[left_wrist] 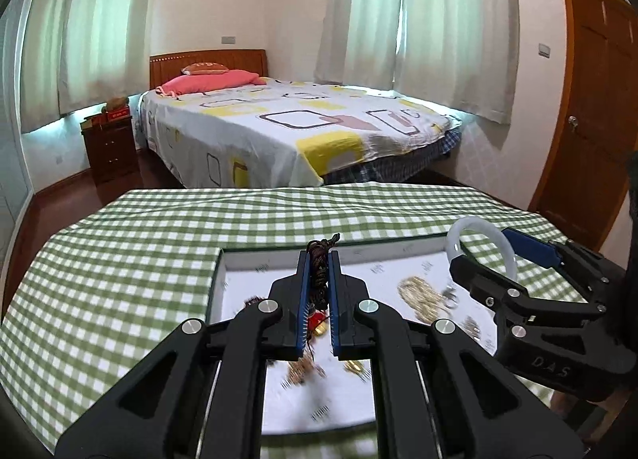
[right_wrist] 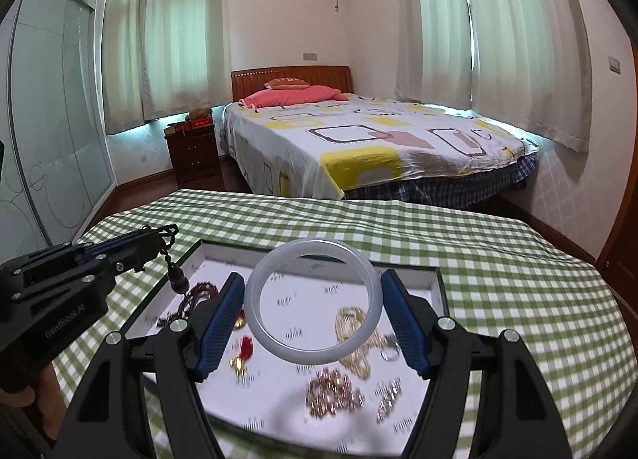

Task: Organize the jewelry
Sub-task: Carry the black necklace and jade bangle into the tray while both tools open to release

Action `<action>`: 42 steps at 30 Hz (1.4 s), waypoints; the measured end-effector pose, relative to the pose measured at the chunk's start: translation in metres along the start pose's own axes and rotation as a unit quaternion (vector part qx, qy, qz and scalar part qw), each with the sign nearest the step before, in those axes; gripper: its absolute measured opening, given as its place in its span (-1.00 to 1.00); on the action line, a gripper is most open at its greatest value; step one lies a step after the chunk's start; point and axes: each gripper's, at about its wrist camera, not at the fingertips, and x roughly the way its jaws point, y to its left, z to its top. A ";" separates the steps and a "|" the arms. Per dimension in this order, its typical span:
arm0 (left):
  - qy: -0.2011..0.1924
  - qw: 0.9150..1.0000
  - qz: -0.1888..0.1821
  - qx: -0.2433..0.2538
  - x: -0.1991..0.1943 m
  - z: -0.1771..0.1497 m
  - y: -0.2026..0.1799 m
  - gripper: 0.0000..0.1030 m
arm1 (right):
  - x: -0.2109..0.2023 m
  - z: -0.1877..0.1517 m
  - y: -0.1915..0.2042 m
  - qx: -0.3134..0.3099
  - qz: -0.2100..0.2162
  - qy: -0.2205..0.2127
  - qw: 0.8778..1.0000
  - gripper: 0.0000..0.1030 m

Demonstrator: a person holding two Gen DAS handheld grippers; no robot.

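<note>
Above a shallow white-lined tray (right_wrist: 434, 283) on the green checked tablecloth (right_wrist: 498, 259), both grippers are hanging with jewelry in their jaws. The left gripper (left_wrist: 319, 291) is holding its blue pads pressed together on a dark braided cord (left_wrist: 319, 271), whose knotted end is sticking out past the fingertips; in the right wrist view a dark gourd-shaped bead (right_wrist: 179, 281) is dangling from that cord over the tray's left edge. The right gripper (right_wrist: 313, 313) is standing with its jaws spread wide and clamping a pale, translucent bangle (right_wrist: 313, 351) between the pads, the ring lying roughly flat across the gap.

Inside the tray the rest is lying loose: a gold chain (right_wrist: 353, 323) near the middle, a rose-gold beaded bracelet (right_wrist: 333, 391) closer to the camera, a small silver ring (right_wrist: 390, 353) beside the right pad, a string of dark red beads (right_wrist: 195, 297) at the left, and a red and gold charm (right_wrist: 243, 351). These pieces are blurred, so their details are probably unreliable.

Beyond the table a bed (right_wrist: 359, 140) is standing under curtained windows.
</note>
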 end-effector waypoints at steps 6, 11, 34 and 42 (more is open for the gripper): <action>0.015 1.000 0.020 -0.004 0.040 0.006 0.011 -0.83 | 0.034 0.007 0.002 -0.003 -0.002 0.008 1.000 0.33; 0.051 0.998 0.027 -0.018 0.080 0.000 0.018 -0.83 | 0.063 0.001 0.002 -0.001 -0.002 0.035 0.999 0.33; 0.160 0.986 0.041 -0.010 0.143 -0.007 0.018 -0.82 | 0.121 -0.015 0.002 0.001 -0.012 0.176 0.984 0.33; 0.174 0.984 0.042 -0.007 0.151 -0.008 0.017 -0.82 | 0.127 -0.015 0.003 -0.004 -0.017 0.194 0.981 0.33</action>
